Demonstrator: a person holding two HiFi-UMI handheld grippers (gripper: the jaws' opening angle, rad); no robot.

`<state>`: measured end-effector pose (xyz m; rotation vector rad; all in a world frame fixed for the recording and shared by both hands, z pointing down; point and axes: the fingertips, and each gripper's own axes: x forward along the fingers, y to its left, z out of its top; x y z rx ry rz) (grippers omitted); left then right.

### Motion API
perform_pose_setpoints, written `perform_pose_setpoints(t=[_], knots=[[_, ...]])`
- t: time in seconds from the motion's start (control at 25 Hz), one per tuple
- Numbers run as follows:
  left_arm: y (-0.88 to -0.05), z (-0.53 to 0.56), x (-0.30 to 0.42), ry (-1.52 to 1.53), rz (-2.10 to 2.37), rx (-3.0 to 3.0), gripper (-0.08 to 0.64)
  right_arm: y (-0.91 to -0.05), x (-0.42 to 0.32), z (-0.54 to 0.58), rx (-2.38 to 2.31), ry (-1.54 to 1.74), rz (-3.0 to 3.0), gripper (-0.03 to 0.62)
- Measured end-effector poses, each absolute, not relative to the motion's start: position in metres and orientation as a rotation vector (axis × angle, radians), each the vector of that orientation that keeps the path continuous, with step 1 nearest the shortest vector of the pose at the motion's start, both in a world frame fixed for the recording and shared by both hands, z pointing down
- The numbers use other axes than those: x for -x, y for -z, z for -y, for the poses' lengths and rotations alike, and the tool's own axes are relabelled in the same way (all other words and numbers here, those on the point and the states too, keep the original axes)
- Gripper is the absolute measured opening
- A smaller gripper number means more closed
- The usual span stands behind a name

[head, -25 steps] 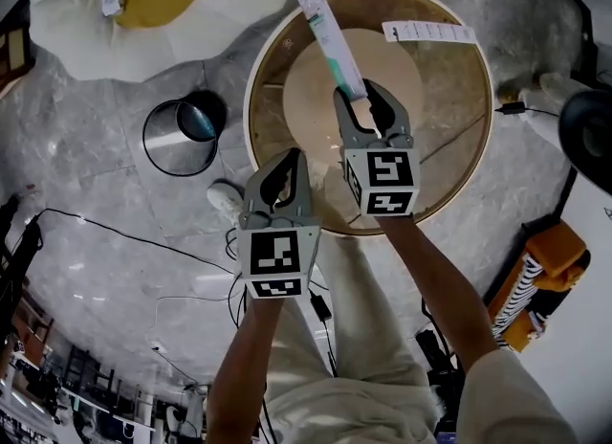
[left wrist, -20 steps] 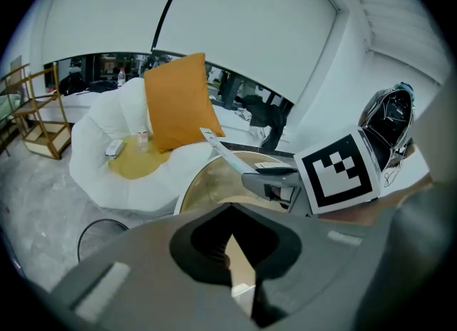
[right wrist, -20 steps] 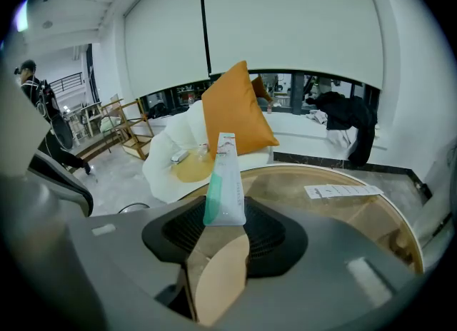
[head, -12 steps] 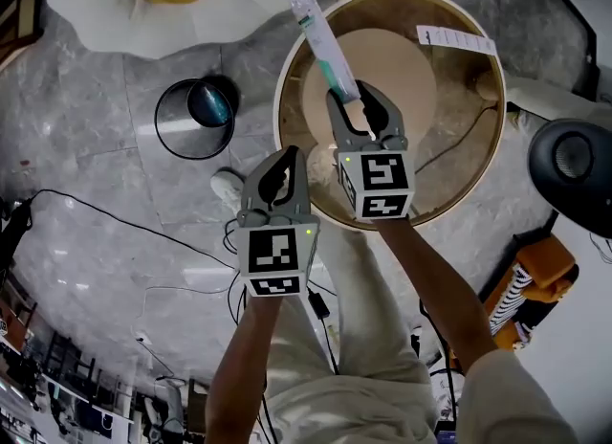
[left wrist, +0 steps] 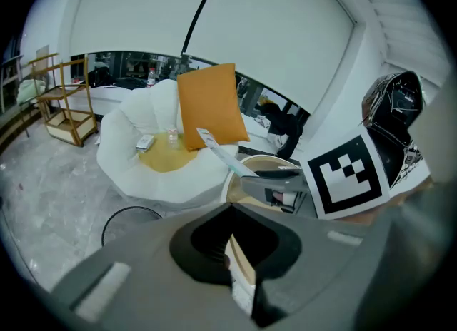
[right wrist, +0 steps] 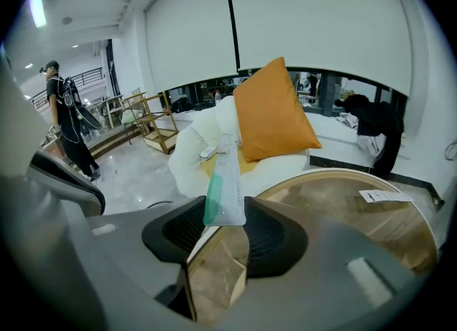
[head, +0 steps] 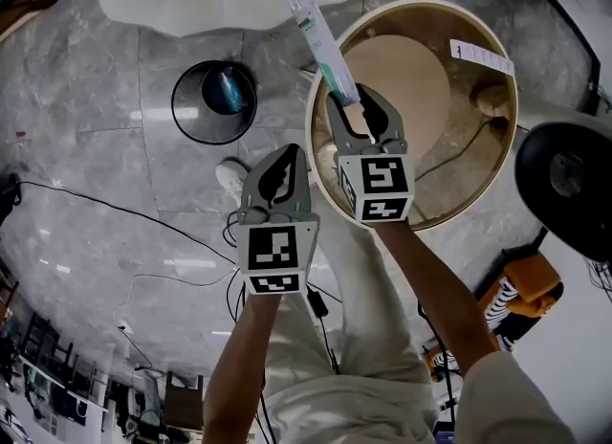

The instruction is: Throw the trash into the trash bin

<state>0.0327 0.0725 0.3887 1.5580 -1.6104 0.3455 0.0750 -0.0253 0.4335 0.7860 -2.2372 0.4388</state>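
Transport step: long clear-green plastic wrapper [head: 320, 40] pinched by right tongs [head: 352, 98]; left tongs [head: 282, 157] pressed together, empty.
Next, the round black bin [head: 175, 112], ahead-left of both, must be reached.

likely a lounge: white sofa [left wrist: 128, 169], orange cushion [left wrist: 209, 105], round table [right wrist: 343, 208]

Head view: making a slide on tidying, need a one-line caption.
Right gripper holds a long wrapper above the round table's edge; the trash bin stands on the floor nearby.
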Motion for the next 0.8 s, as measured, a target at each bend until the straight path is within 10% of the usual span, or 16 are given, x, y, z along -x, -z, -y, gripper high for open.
perform_pose_setpoints(t=[0.8], knots=[[-0.401,-0.129,0.044,-0.26,1.717,-1.408,0.001,-0.452,0.017,-0.048,-0.552,-0.394,2.265,0.192]])
